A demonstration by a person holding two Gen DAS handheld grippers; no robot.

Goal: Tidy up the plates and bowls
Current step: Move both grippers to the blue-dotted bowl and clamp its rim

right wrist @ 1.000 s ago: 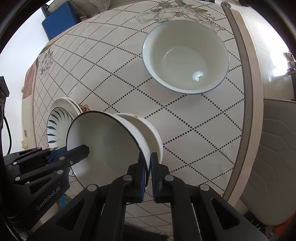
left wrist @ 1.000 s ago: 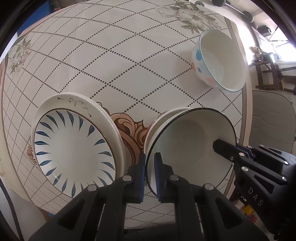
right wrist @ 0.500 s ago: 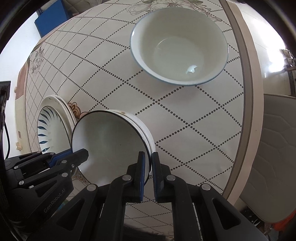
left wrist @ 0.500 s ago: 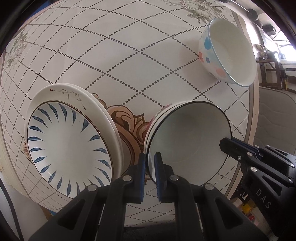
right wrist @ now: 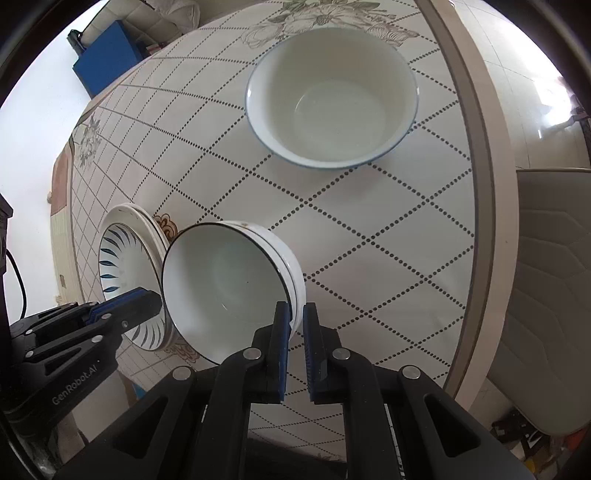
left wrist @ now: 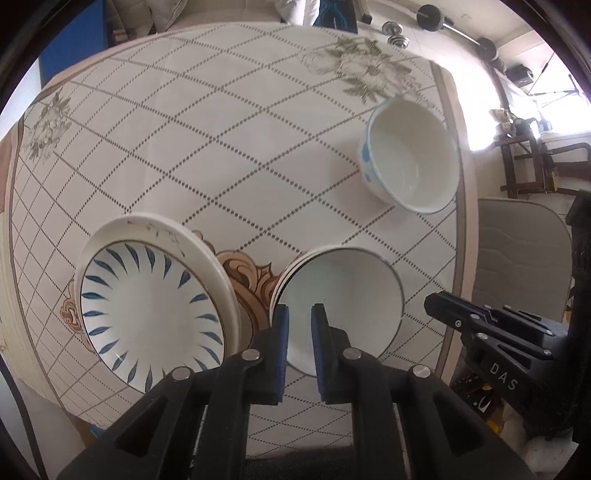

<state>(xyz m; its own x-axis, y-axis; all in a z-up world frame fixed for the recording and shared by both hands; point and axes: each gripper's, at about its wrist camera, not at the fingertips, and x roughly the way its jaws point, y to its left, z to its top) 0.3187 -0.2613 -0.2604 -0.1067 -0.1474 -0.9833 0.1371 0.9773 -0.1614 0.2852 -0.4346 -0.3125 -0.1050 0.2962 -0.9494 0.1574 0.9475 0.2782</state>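
Both grippers have released the black-rimmed bowl (now nested, between fingertips).

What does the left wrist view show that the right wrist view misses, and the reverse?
Left wrist only: coloured dots on the outside of the far bowl, and barbell weights beyond the table. Right wrist only: that bowl's full blue-rimmed interior, and a blue box on the floor. Both show the black-rimmed bowl nested on the bowl stack, the blue-leaf plate, and both hand-held grippers, left, right.
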